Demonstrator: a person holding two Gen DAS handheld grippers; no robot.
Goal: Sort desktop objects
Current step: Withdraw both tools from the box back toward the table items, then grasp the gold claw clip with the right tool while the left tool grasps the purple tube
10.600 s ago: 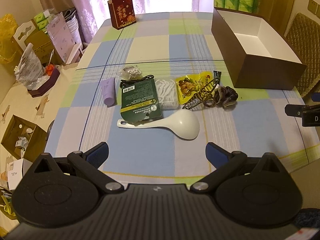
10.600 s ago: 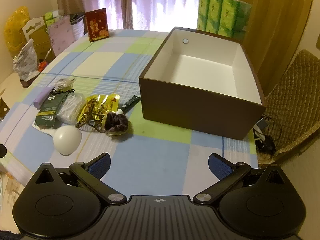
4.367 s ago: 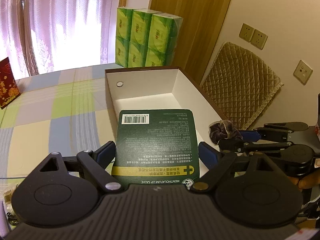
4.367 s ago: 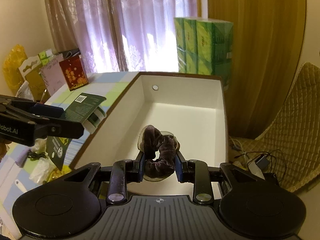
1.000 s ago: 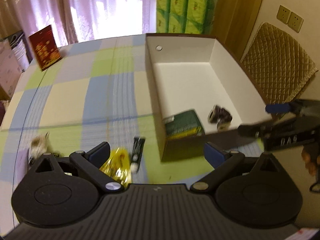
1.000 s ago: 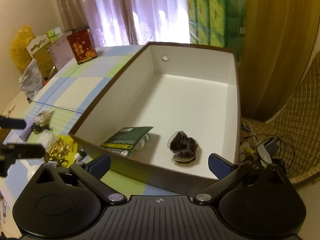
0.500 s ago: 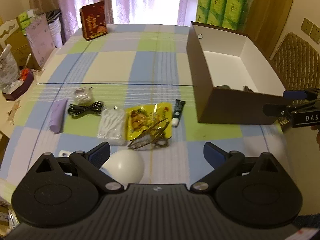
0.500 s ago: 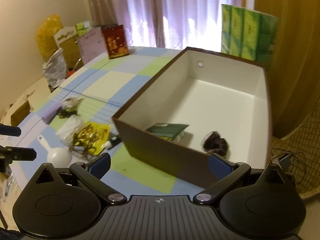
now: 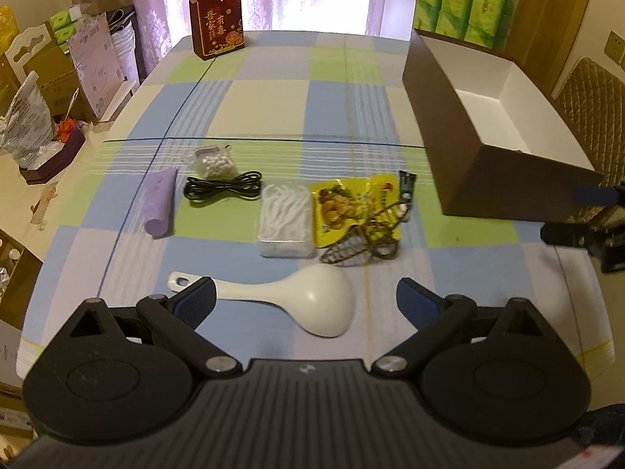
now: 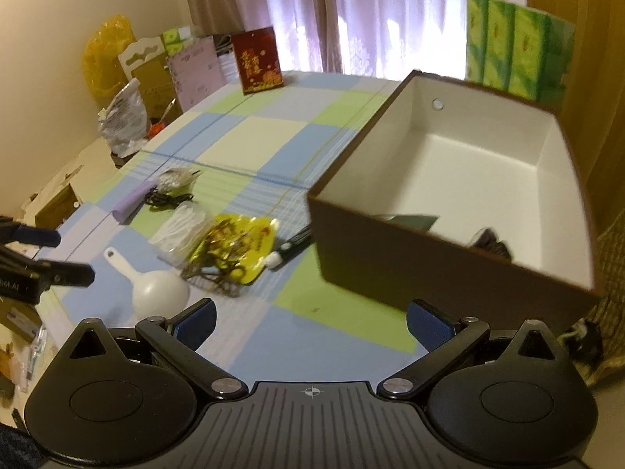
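Since half a second ago the left gripper point(image 9: 306, 301) has come down closer to the checked worktop point(image 9: 273, 109), so the white plastic rice scoop point(image 9: 289, 298) now lies between its wide-open, empty fingers. The right gripper point(image 10: 310, 318) has swung lower too, its jaws spread wide with nothing held, near the worktop's front edge by the brown cardboard box point(image 10: 429, 269).

Beyond the scoop lie a bronze claw hair clip point(image 9: 361, 244) on a yellow snack packet point(image 9: 353, 205), a clear bag of white floss picks point(image 9: 286, 217) just beside it, and a dark green sachet point(image 9: 406, 187) toward the box. Farther left lie a coiled black cable point(image 9: 222, 187), a lilac tube point(image 9: 159, 205) and a small bag of white beads point(image 9: 213, 162).

Inside the box, against its near wall, sit a dark green card package point(image 10: 406, 221) and a dark brown scrunchie point(image 10: 490, 240). A red gift box point(image 9: 218, 23) stands at the far edge.
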